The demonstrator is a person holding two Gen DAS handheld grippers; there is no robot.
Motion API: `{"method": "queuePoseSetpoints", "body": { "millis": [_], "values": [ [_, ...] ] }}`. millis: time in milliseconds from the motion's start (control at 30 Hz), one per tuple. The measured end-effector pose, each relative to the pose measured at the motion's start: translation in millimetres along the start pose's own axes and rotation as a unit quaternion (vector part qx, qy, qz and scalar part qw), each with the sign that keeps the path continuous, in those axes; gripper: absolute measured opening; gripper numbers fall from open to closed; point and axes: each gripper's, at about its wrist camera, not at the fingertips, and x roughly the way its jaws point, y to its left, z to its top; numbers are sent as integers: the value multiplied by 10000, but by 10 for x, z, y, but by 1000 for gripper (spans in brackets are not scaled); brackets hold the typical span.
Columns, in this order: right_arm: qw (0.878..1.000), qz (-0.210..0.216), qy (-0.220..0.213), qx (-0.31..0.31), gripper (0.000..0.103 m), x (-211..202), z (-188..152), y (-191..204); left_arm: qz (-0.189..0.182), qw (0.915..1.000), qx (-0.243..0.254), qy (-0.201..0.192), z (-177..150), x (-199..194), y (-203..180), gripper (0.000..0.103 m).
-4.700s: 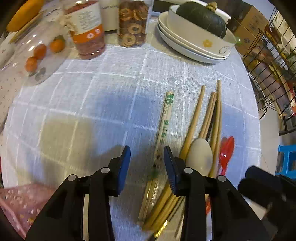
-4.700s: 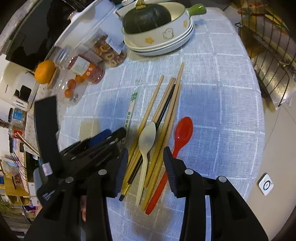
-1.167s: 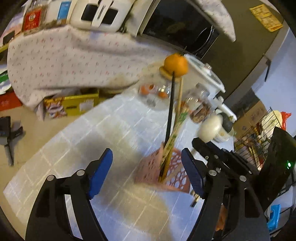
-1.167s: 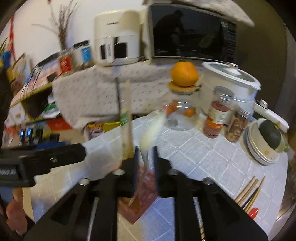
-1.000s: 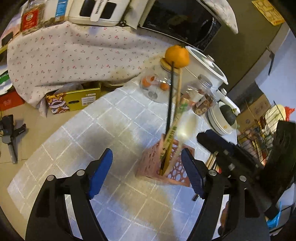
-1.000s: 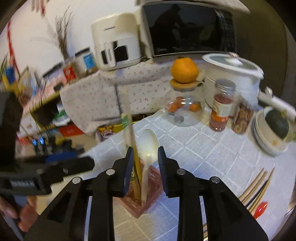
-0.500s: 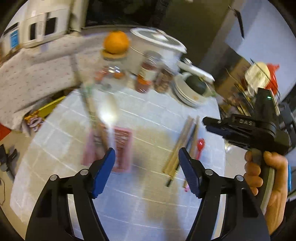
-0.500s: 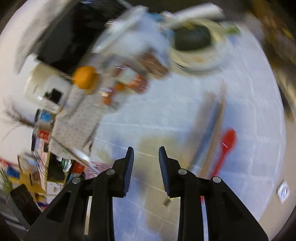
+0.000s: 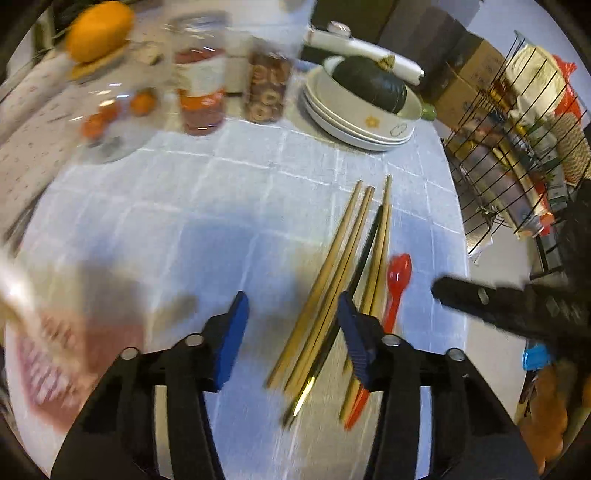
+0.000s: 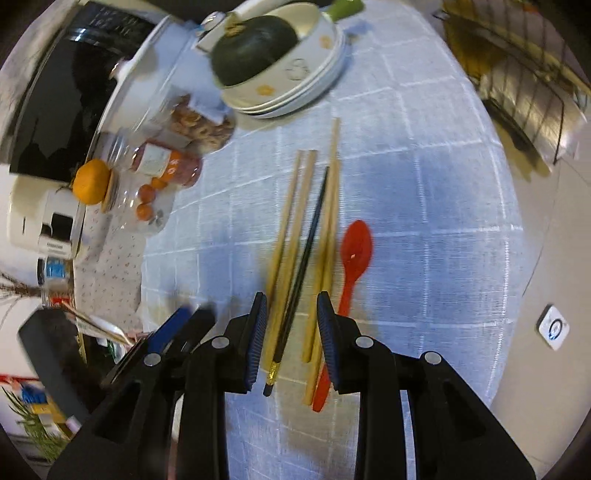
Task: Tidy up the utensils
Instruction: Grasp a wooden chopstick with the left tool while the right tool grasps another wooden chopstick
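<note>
Several wooden chopsticks [image 9: 343, 251] and one black chopstick [image 9: 364, 254] lie in a bundle on the checked tablecloth, with a red spoon [image 9: 397, 284] to their right. They also show in the right wrist view: chopsticks [image 10: 291, 218], black chopstick [image 10: 310, 243], red spoon [image 10: 352, 254]. My left gripper [image 9: 293, 310] is open and empty above the bundle's near end. My right gripper [image 10: 291, 310] is open and empty, its jaws either side of the bundle's near ends. A blurred pink utensil holder [image 9: 66, 354] stands at the left.
Stacked bowls holding a dark squash [image 9: 365, 88] stand at the back, with jars [image 9: 201, 92] and an orange [image 9: 98, 29] to their left. A wire rack [image 9: 517, 147] stands off the table's right edge. The right gripper's body [image 9: 517, 314] reaches in at right.
The white spoon and wrapped chopsticks now stand in the pink holder. Both grippers have swung from the holder back down over the bundle, open and empty.
</note>
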Motion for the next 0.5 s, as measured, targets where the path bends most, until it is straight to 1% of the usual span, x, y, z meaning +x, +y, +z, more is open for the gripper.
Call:
{"method": "queuePoseSetpoints", "body": {
  "millis": [67, 133, 233, 267, 300, 400, 467, 500],
  "values": [
    [10000, 2, -24, 38, 27, -14, 18, -36, -8, 9998, 174, 64, 78, 171, -76, 40],
    [10000, -29, -43, 17, 27, -20, 31, -48, 58, 9991, 388, 180, 165, 377, -146, 31],
    [10000, -47, -22, -1, 26, -6, 34, -50, 85, 9984, 412, 389, 237, 639, -131, 25],
    [10000, -53, -9, -17, 26, 10, 36, -43, 97, 9983, 393, 427, 247, 689, -119, 24],
    [10000, -57, 10, -44, 26, 27, 38, -31, 99, 9982, 432, 411, 266, 719, -116, 22],
    [9999, -81, 45, -87, 26, 76, 48, -7, -4, 9971, 593, 469, 289, 706, -142, 22],
    [9999, -98, 63, -80, 26, 108, 62, 3, -195, 9981, 418, 416, 319, 645, -102, 22],
    [9999, -105, 68, -86, 26, 115, 64, 4, -351, 9982, 358, 334, 335, 586, -83, 22]
  ]
}}
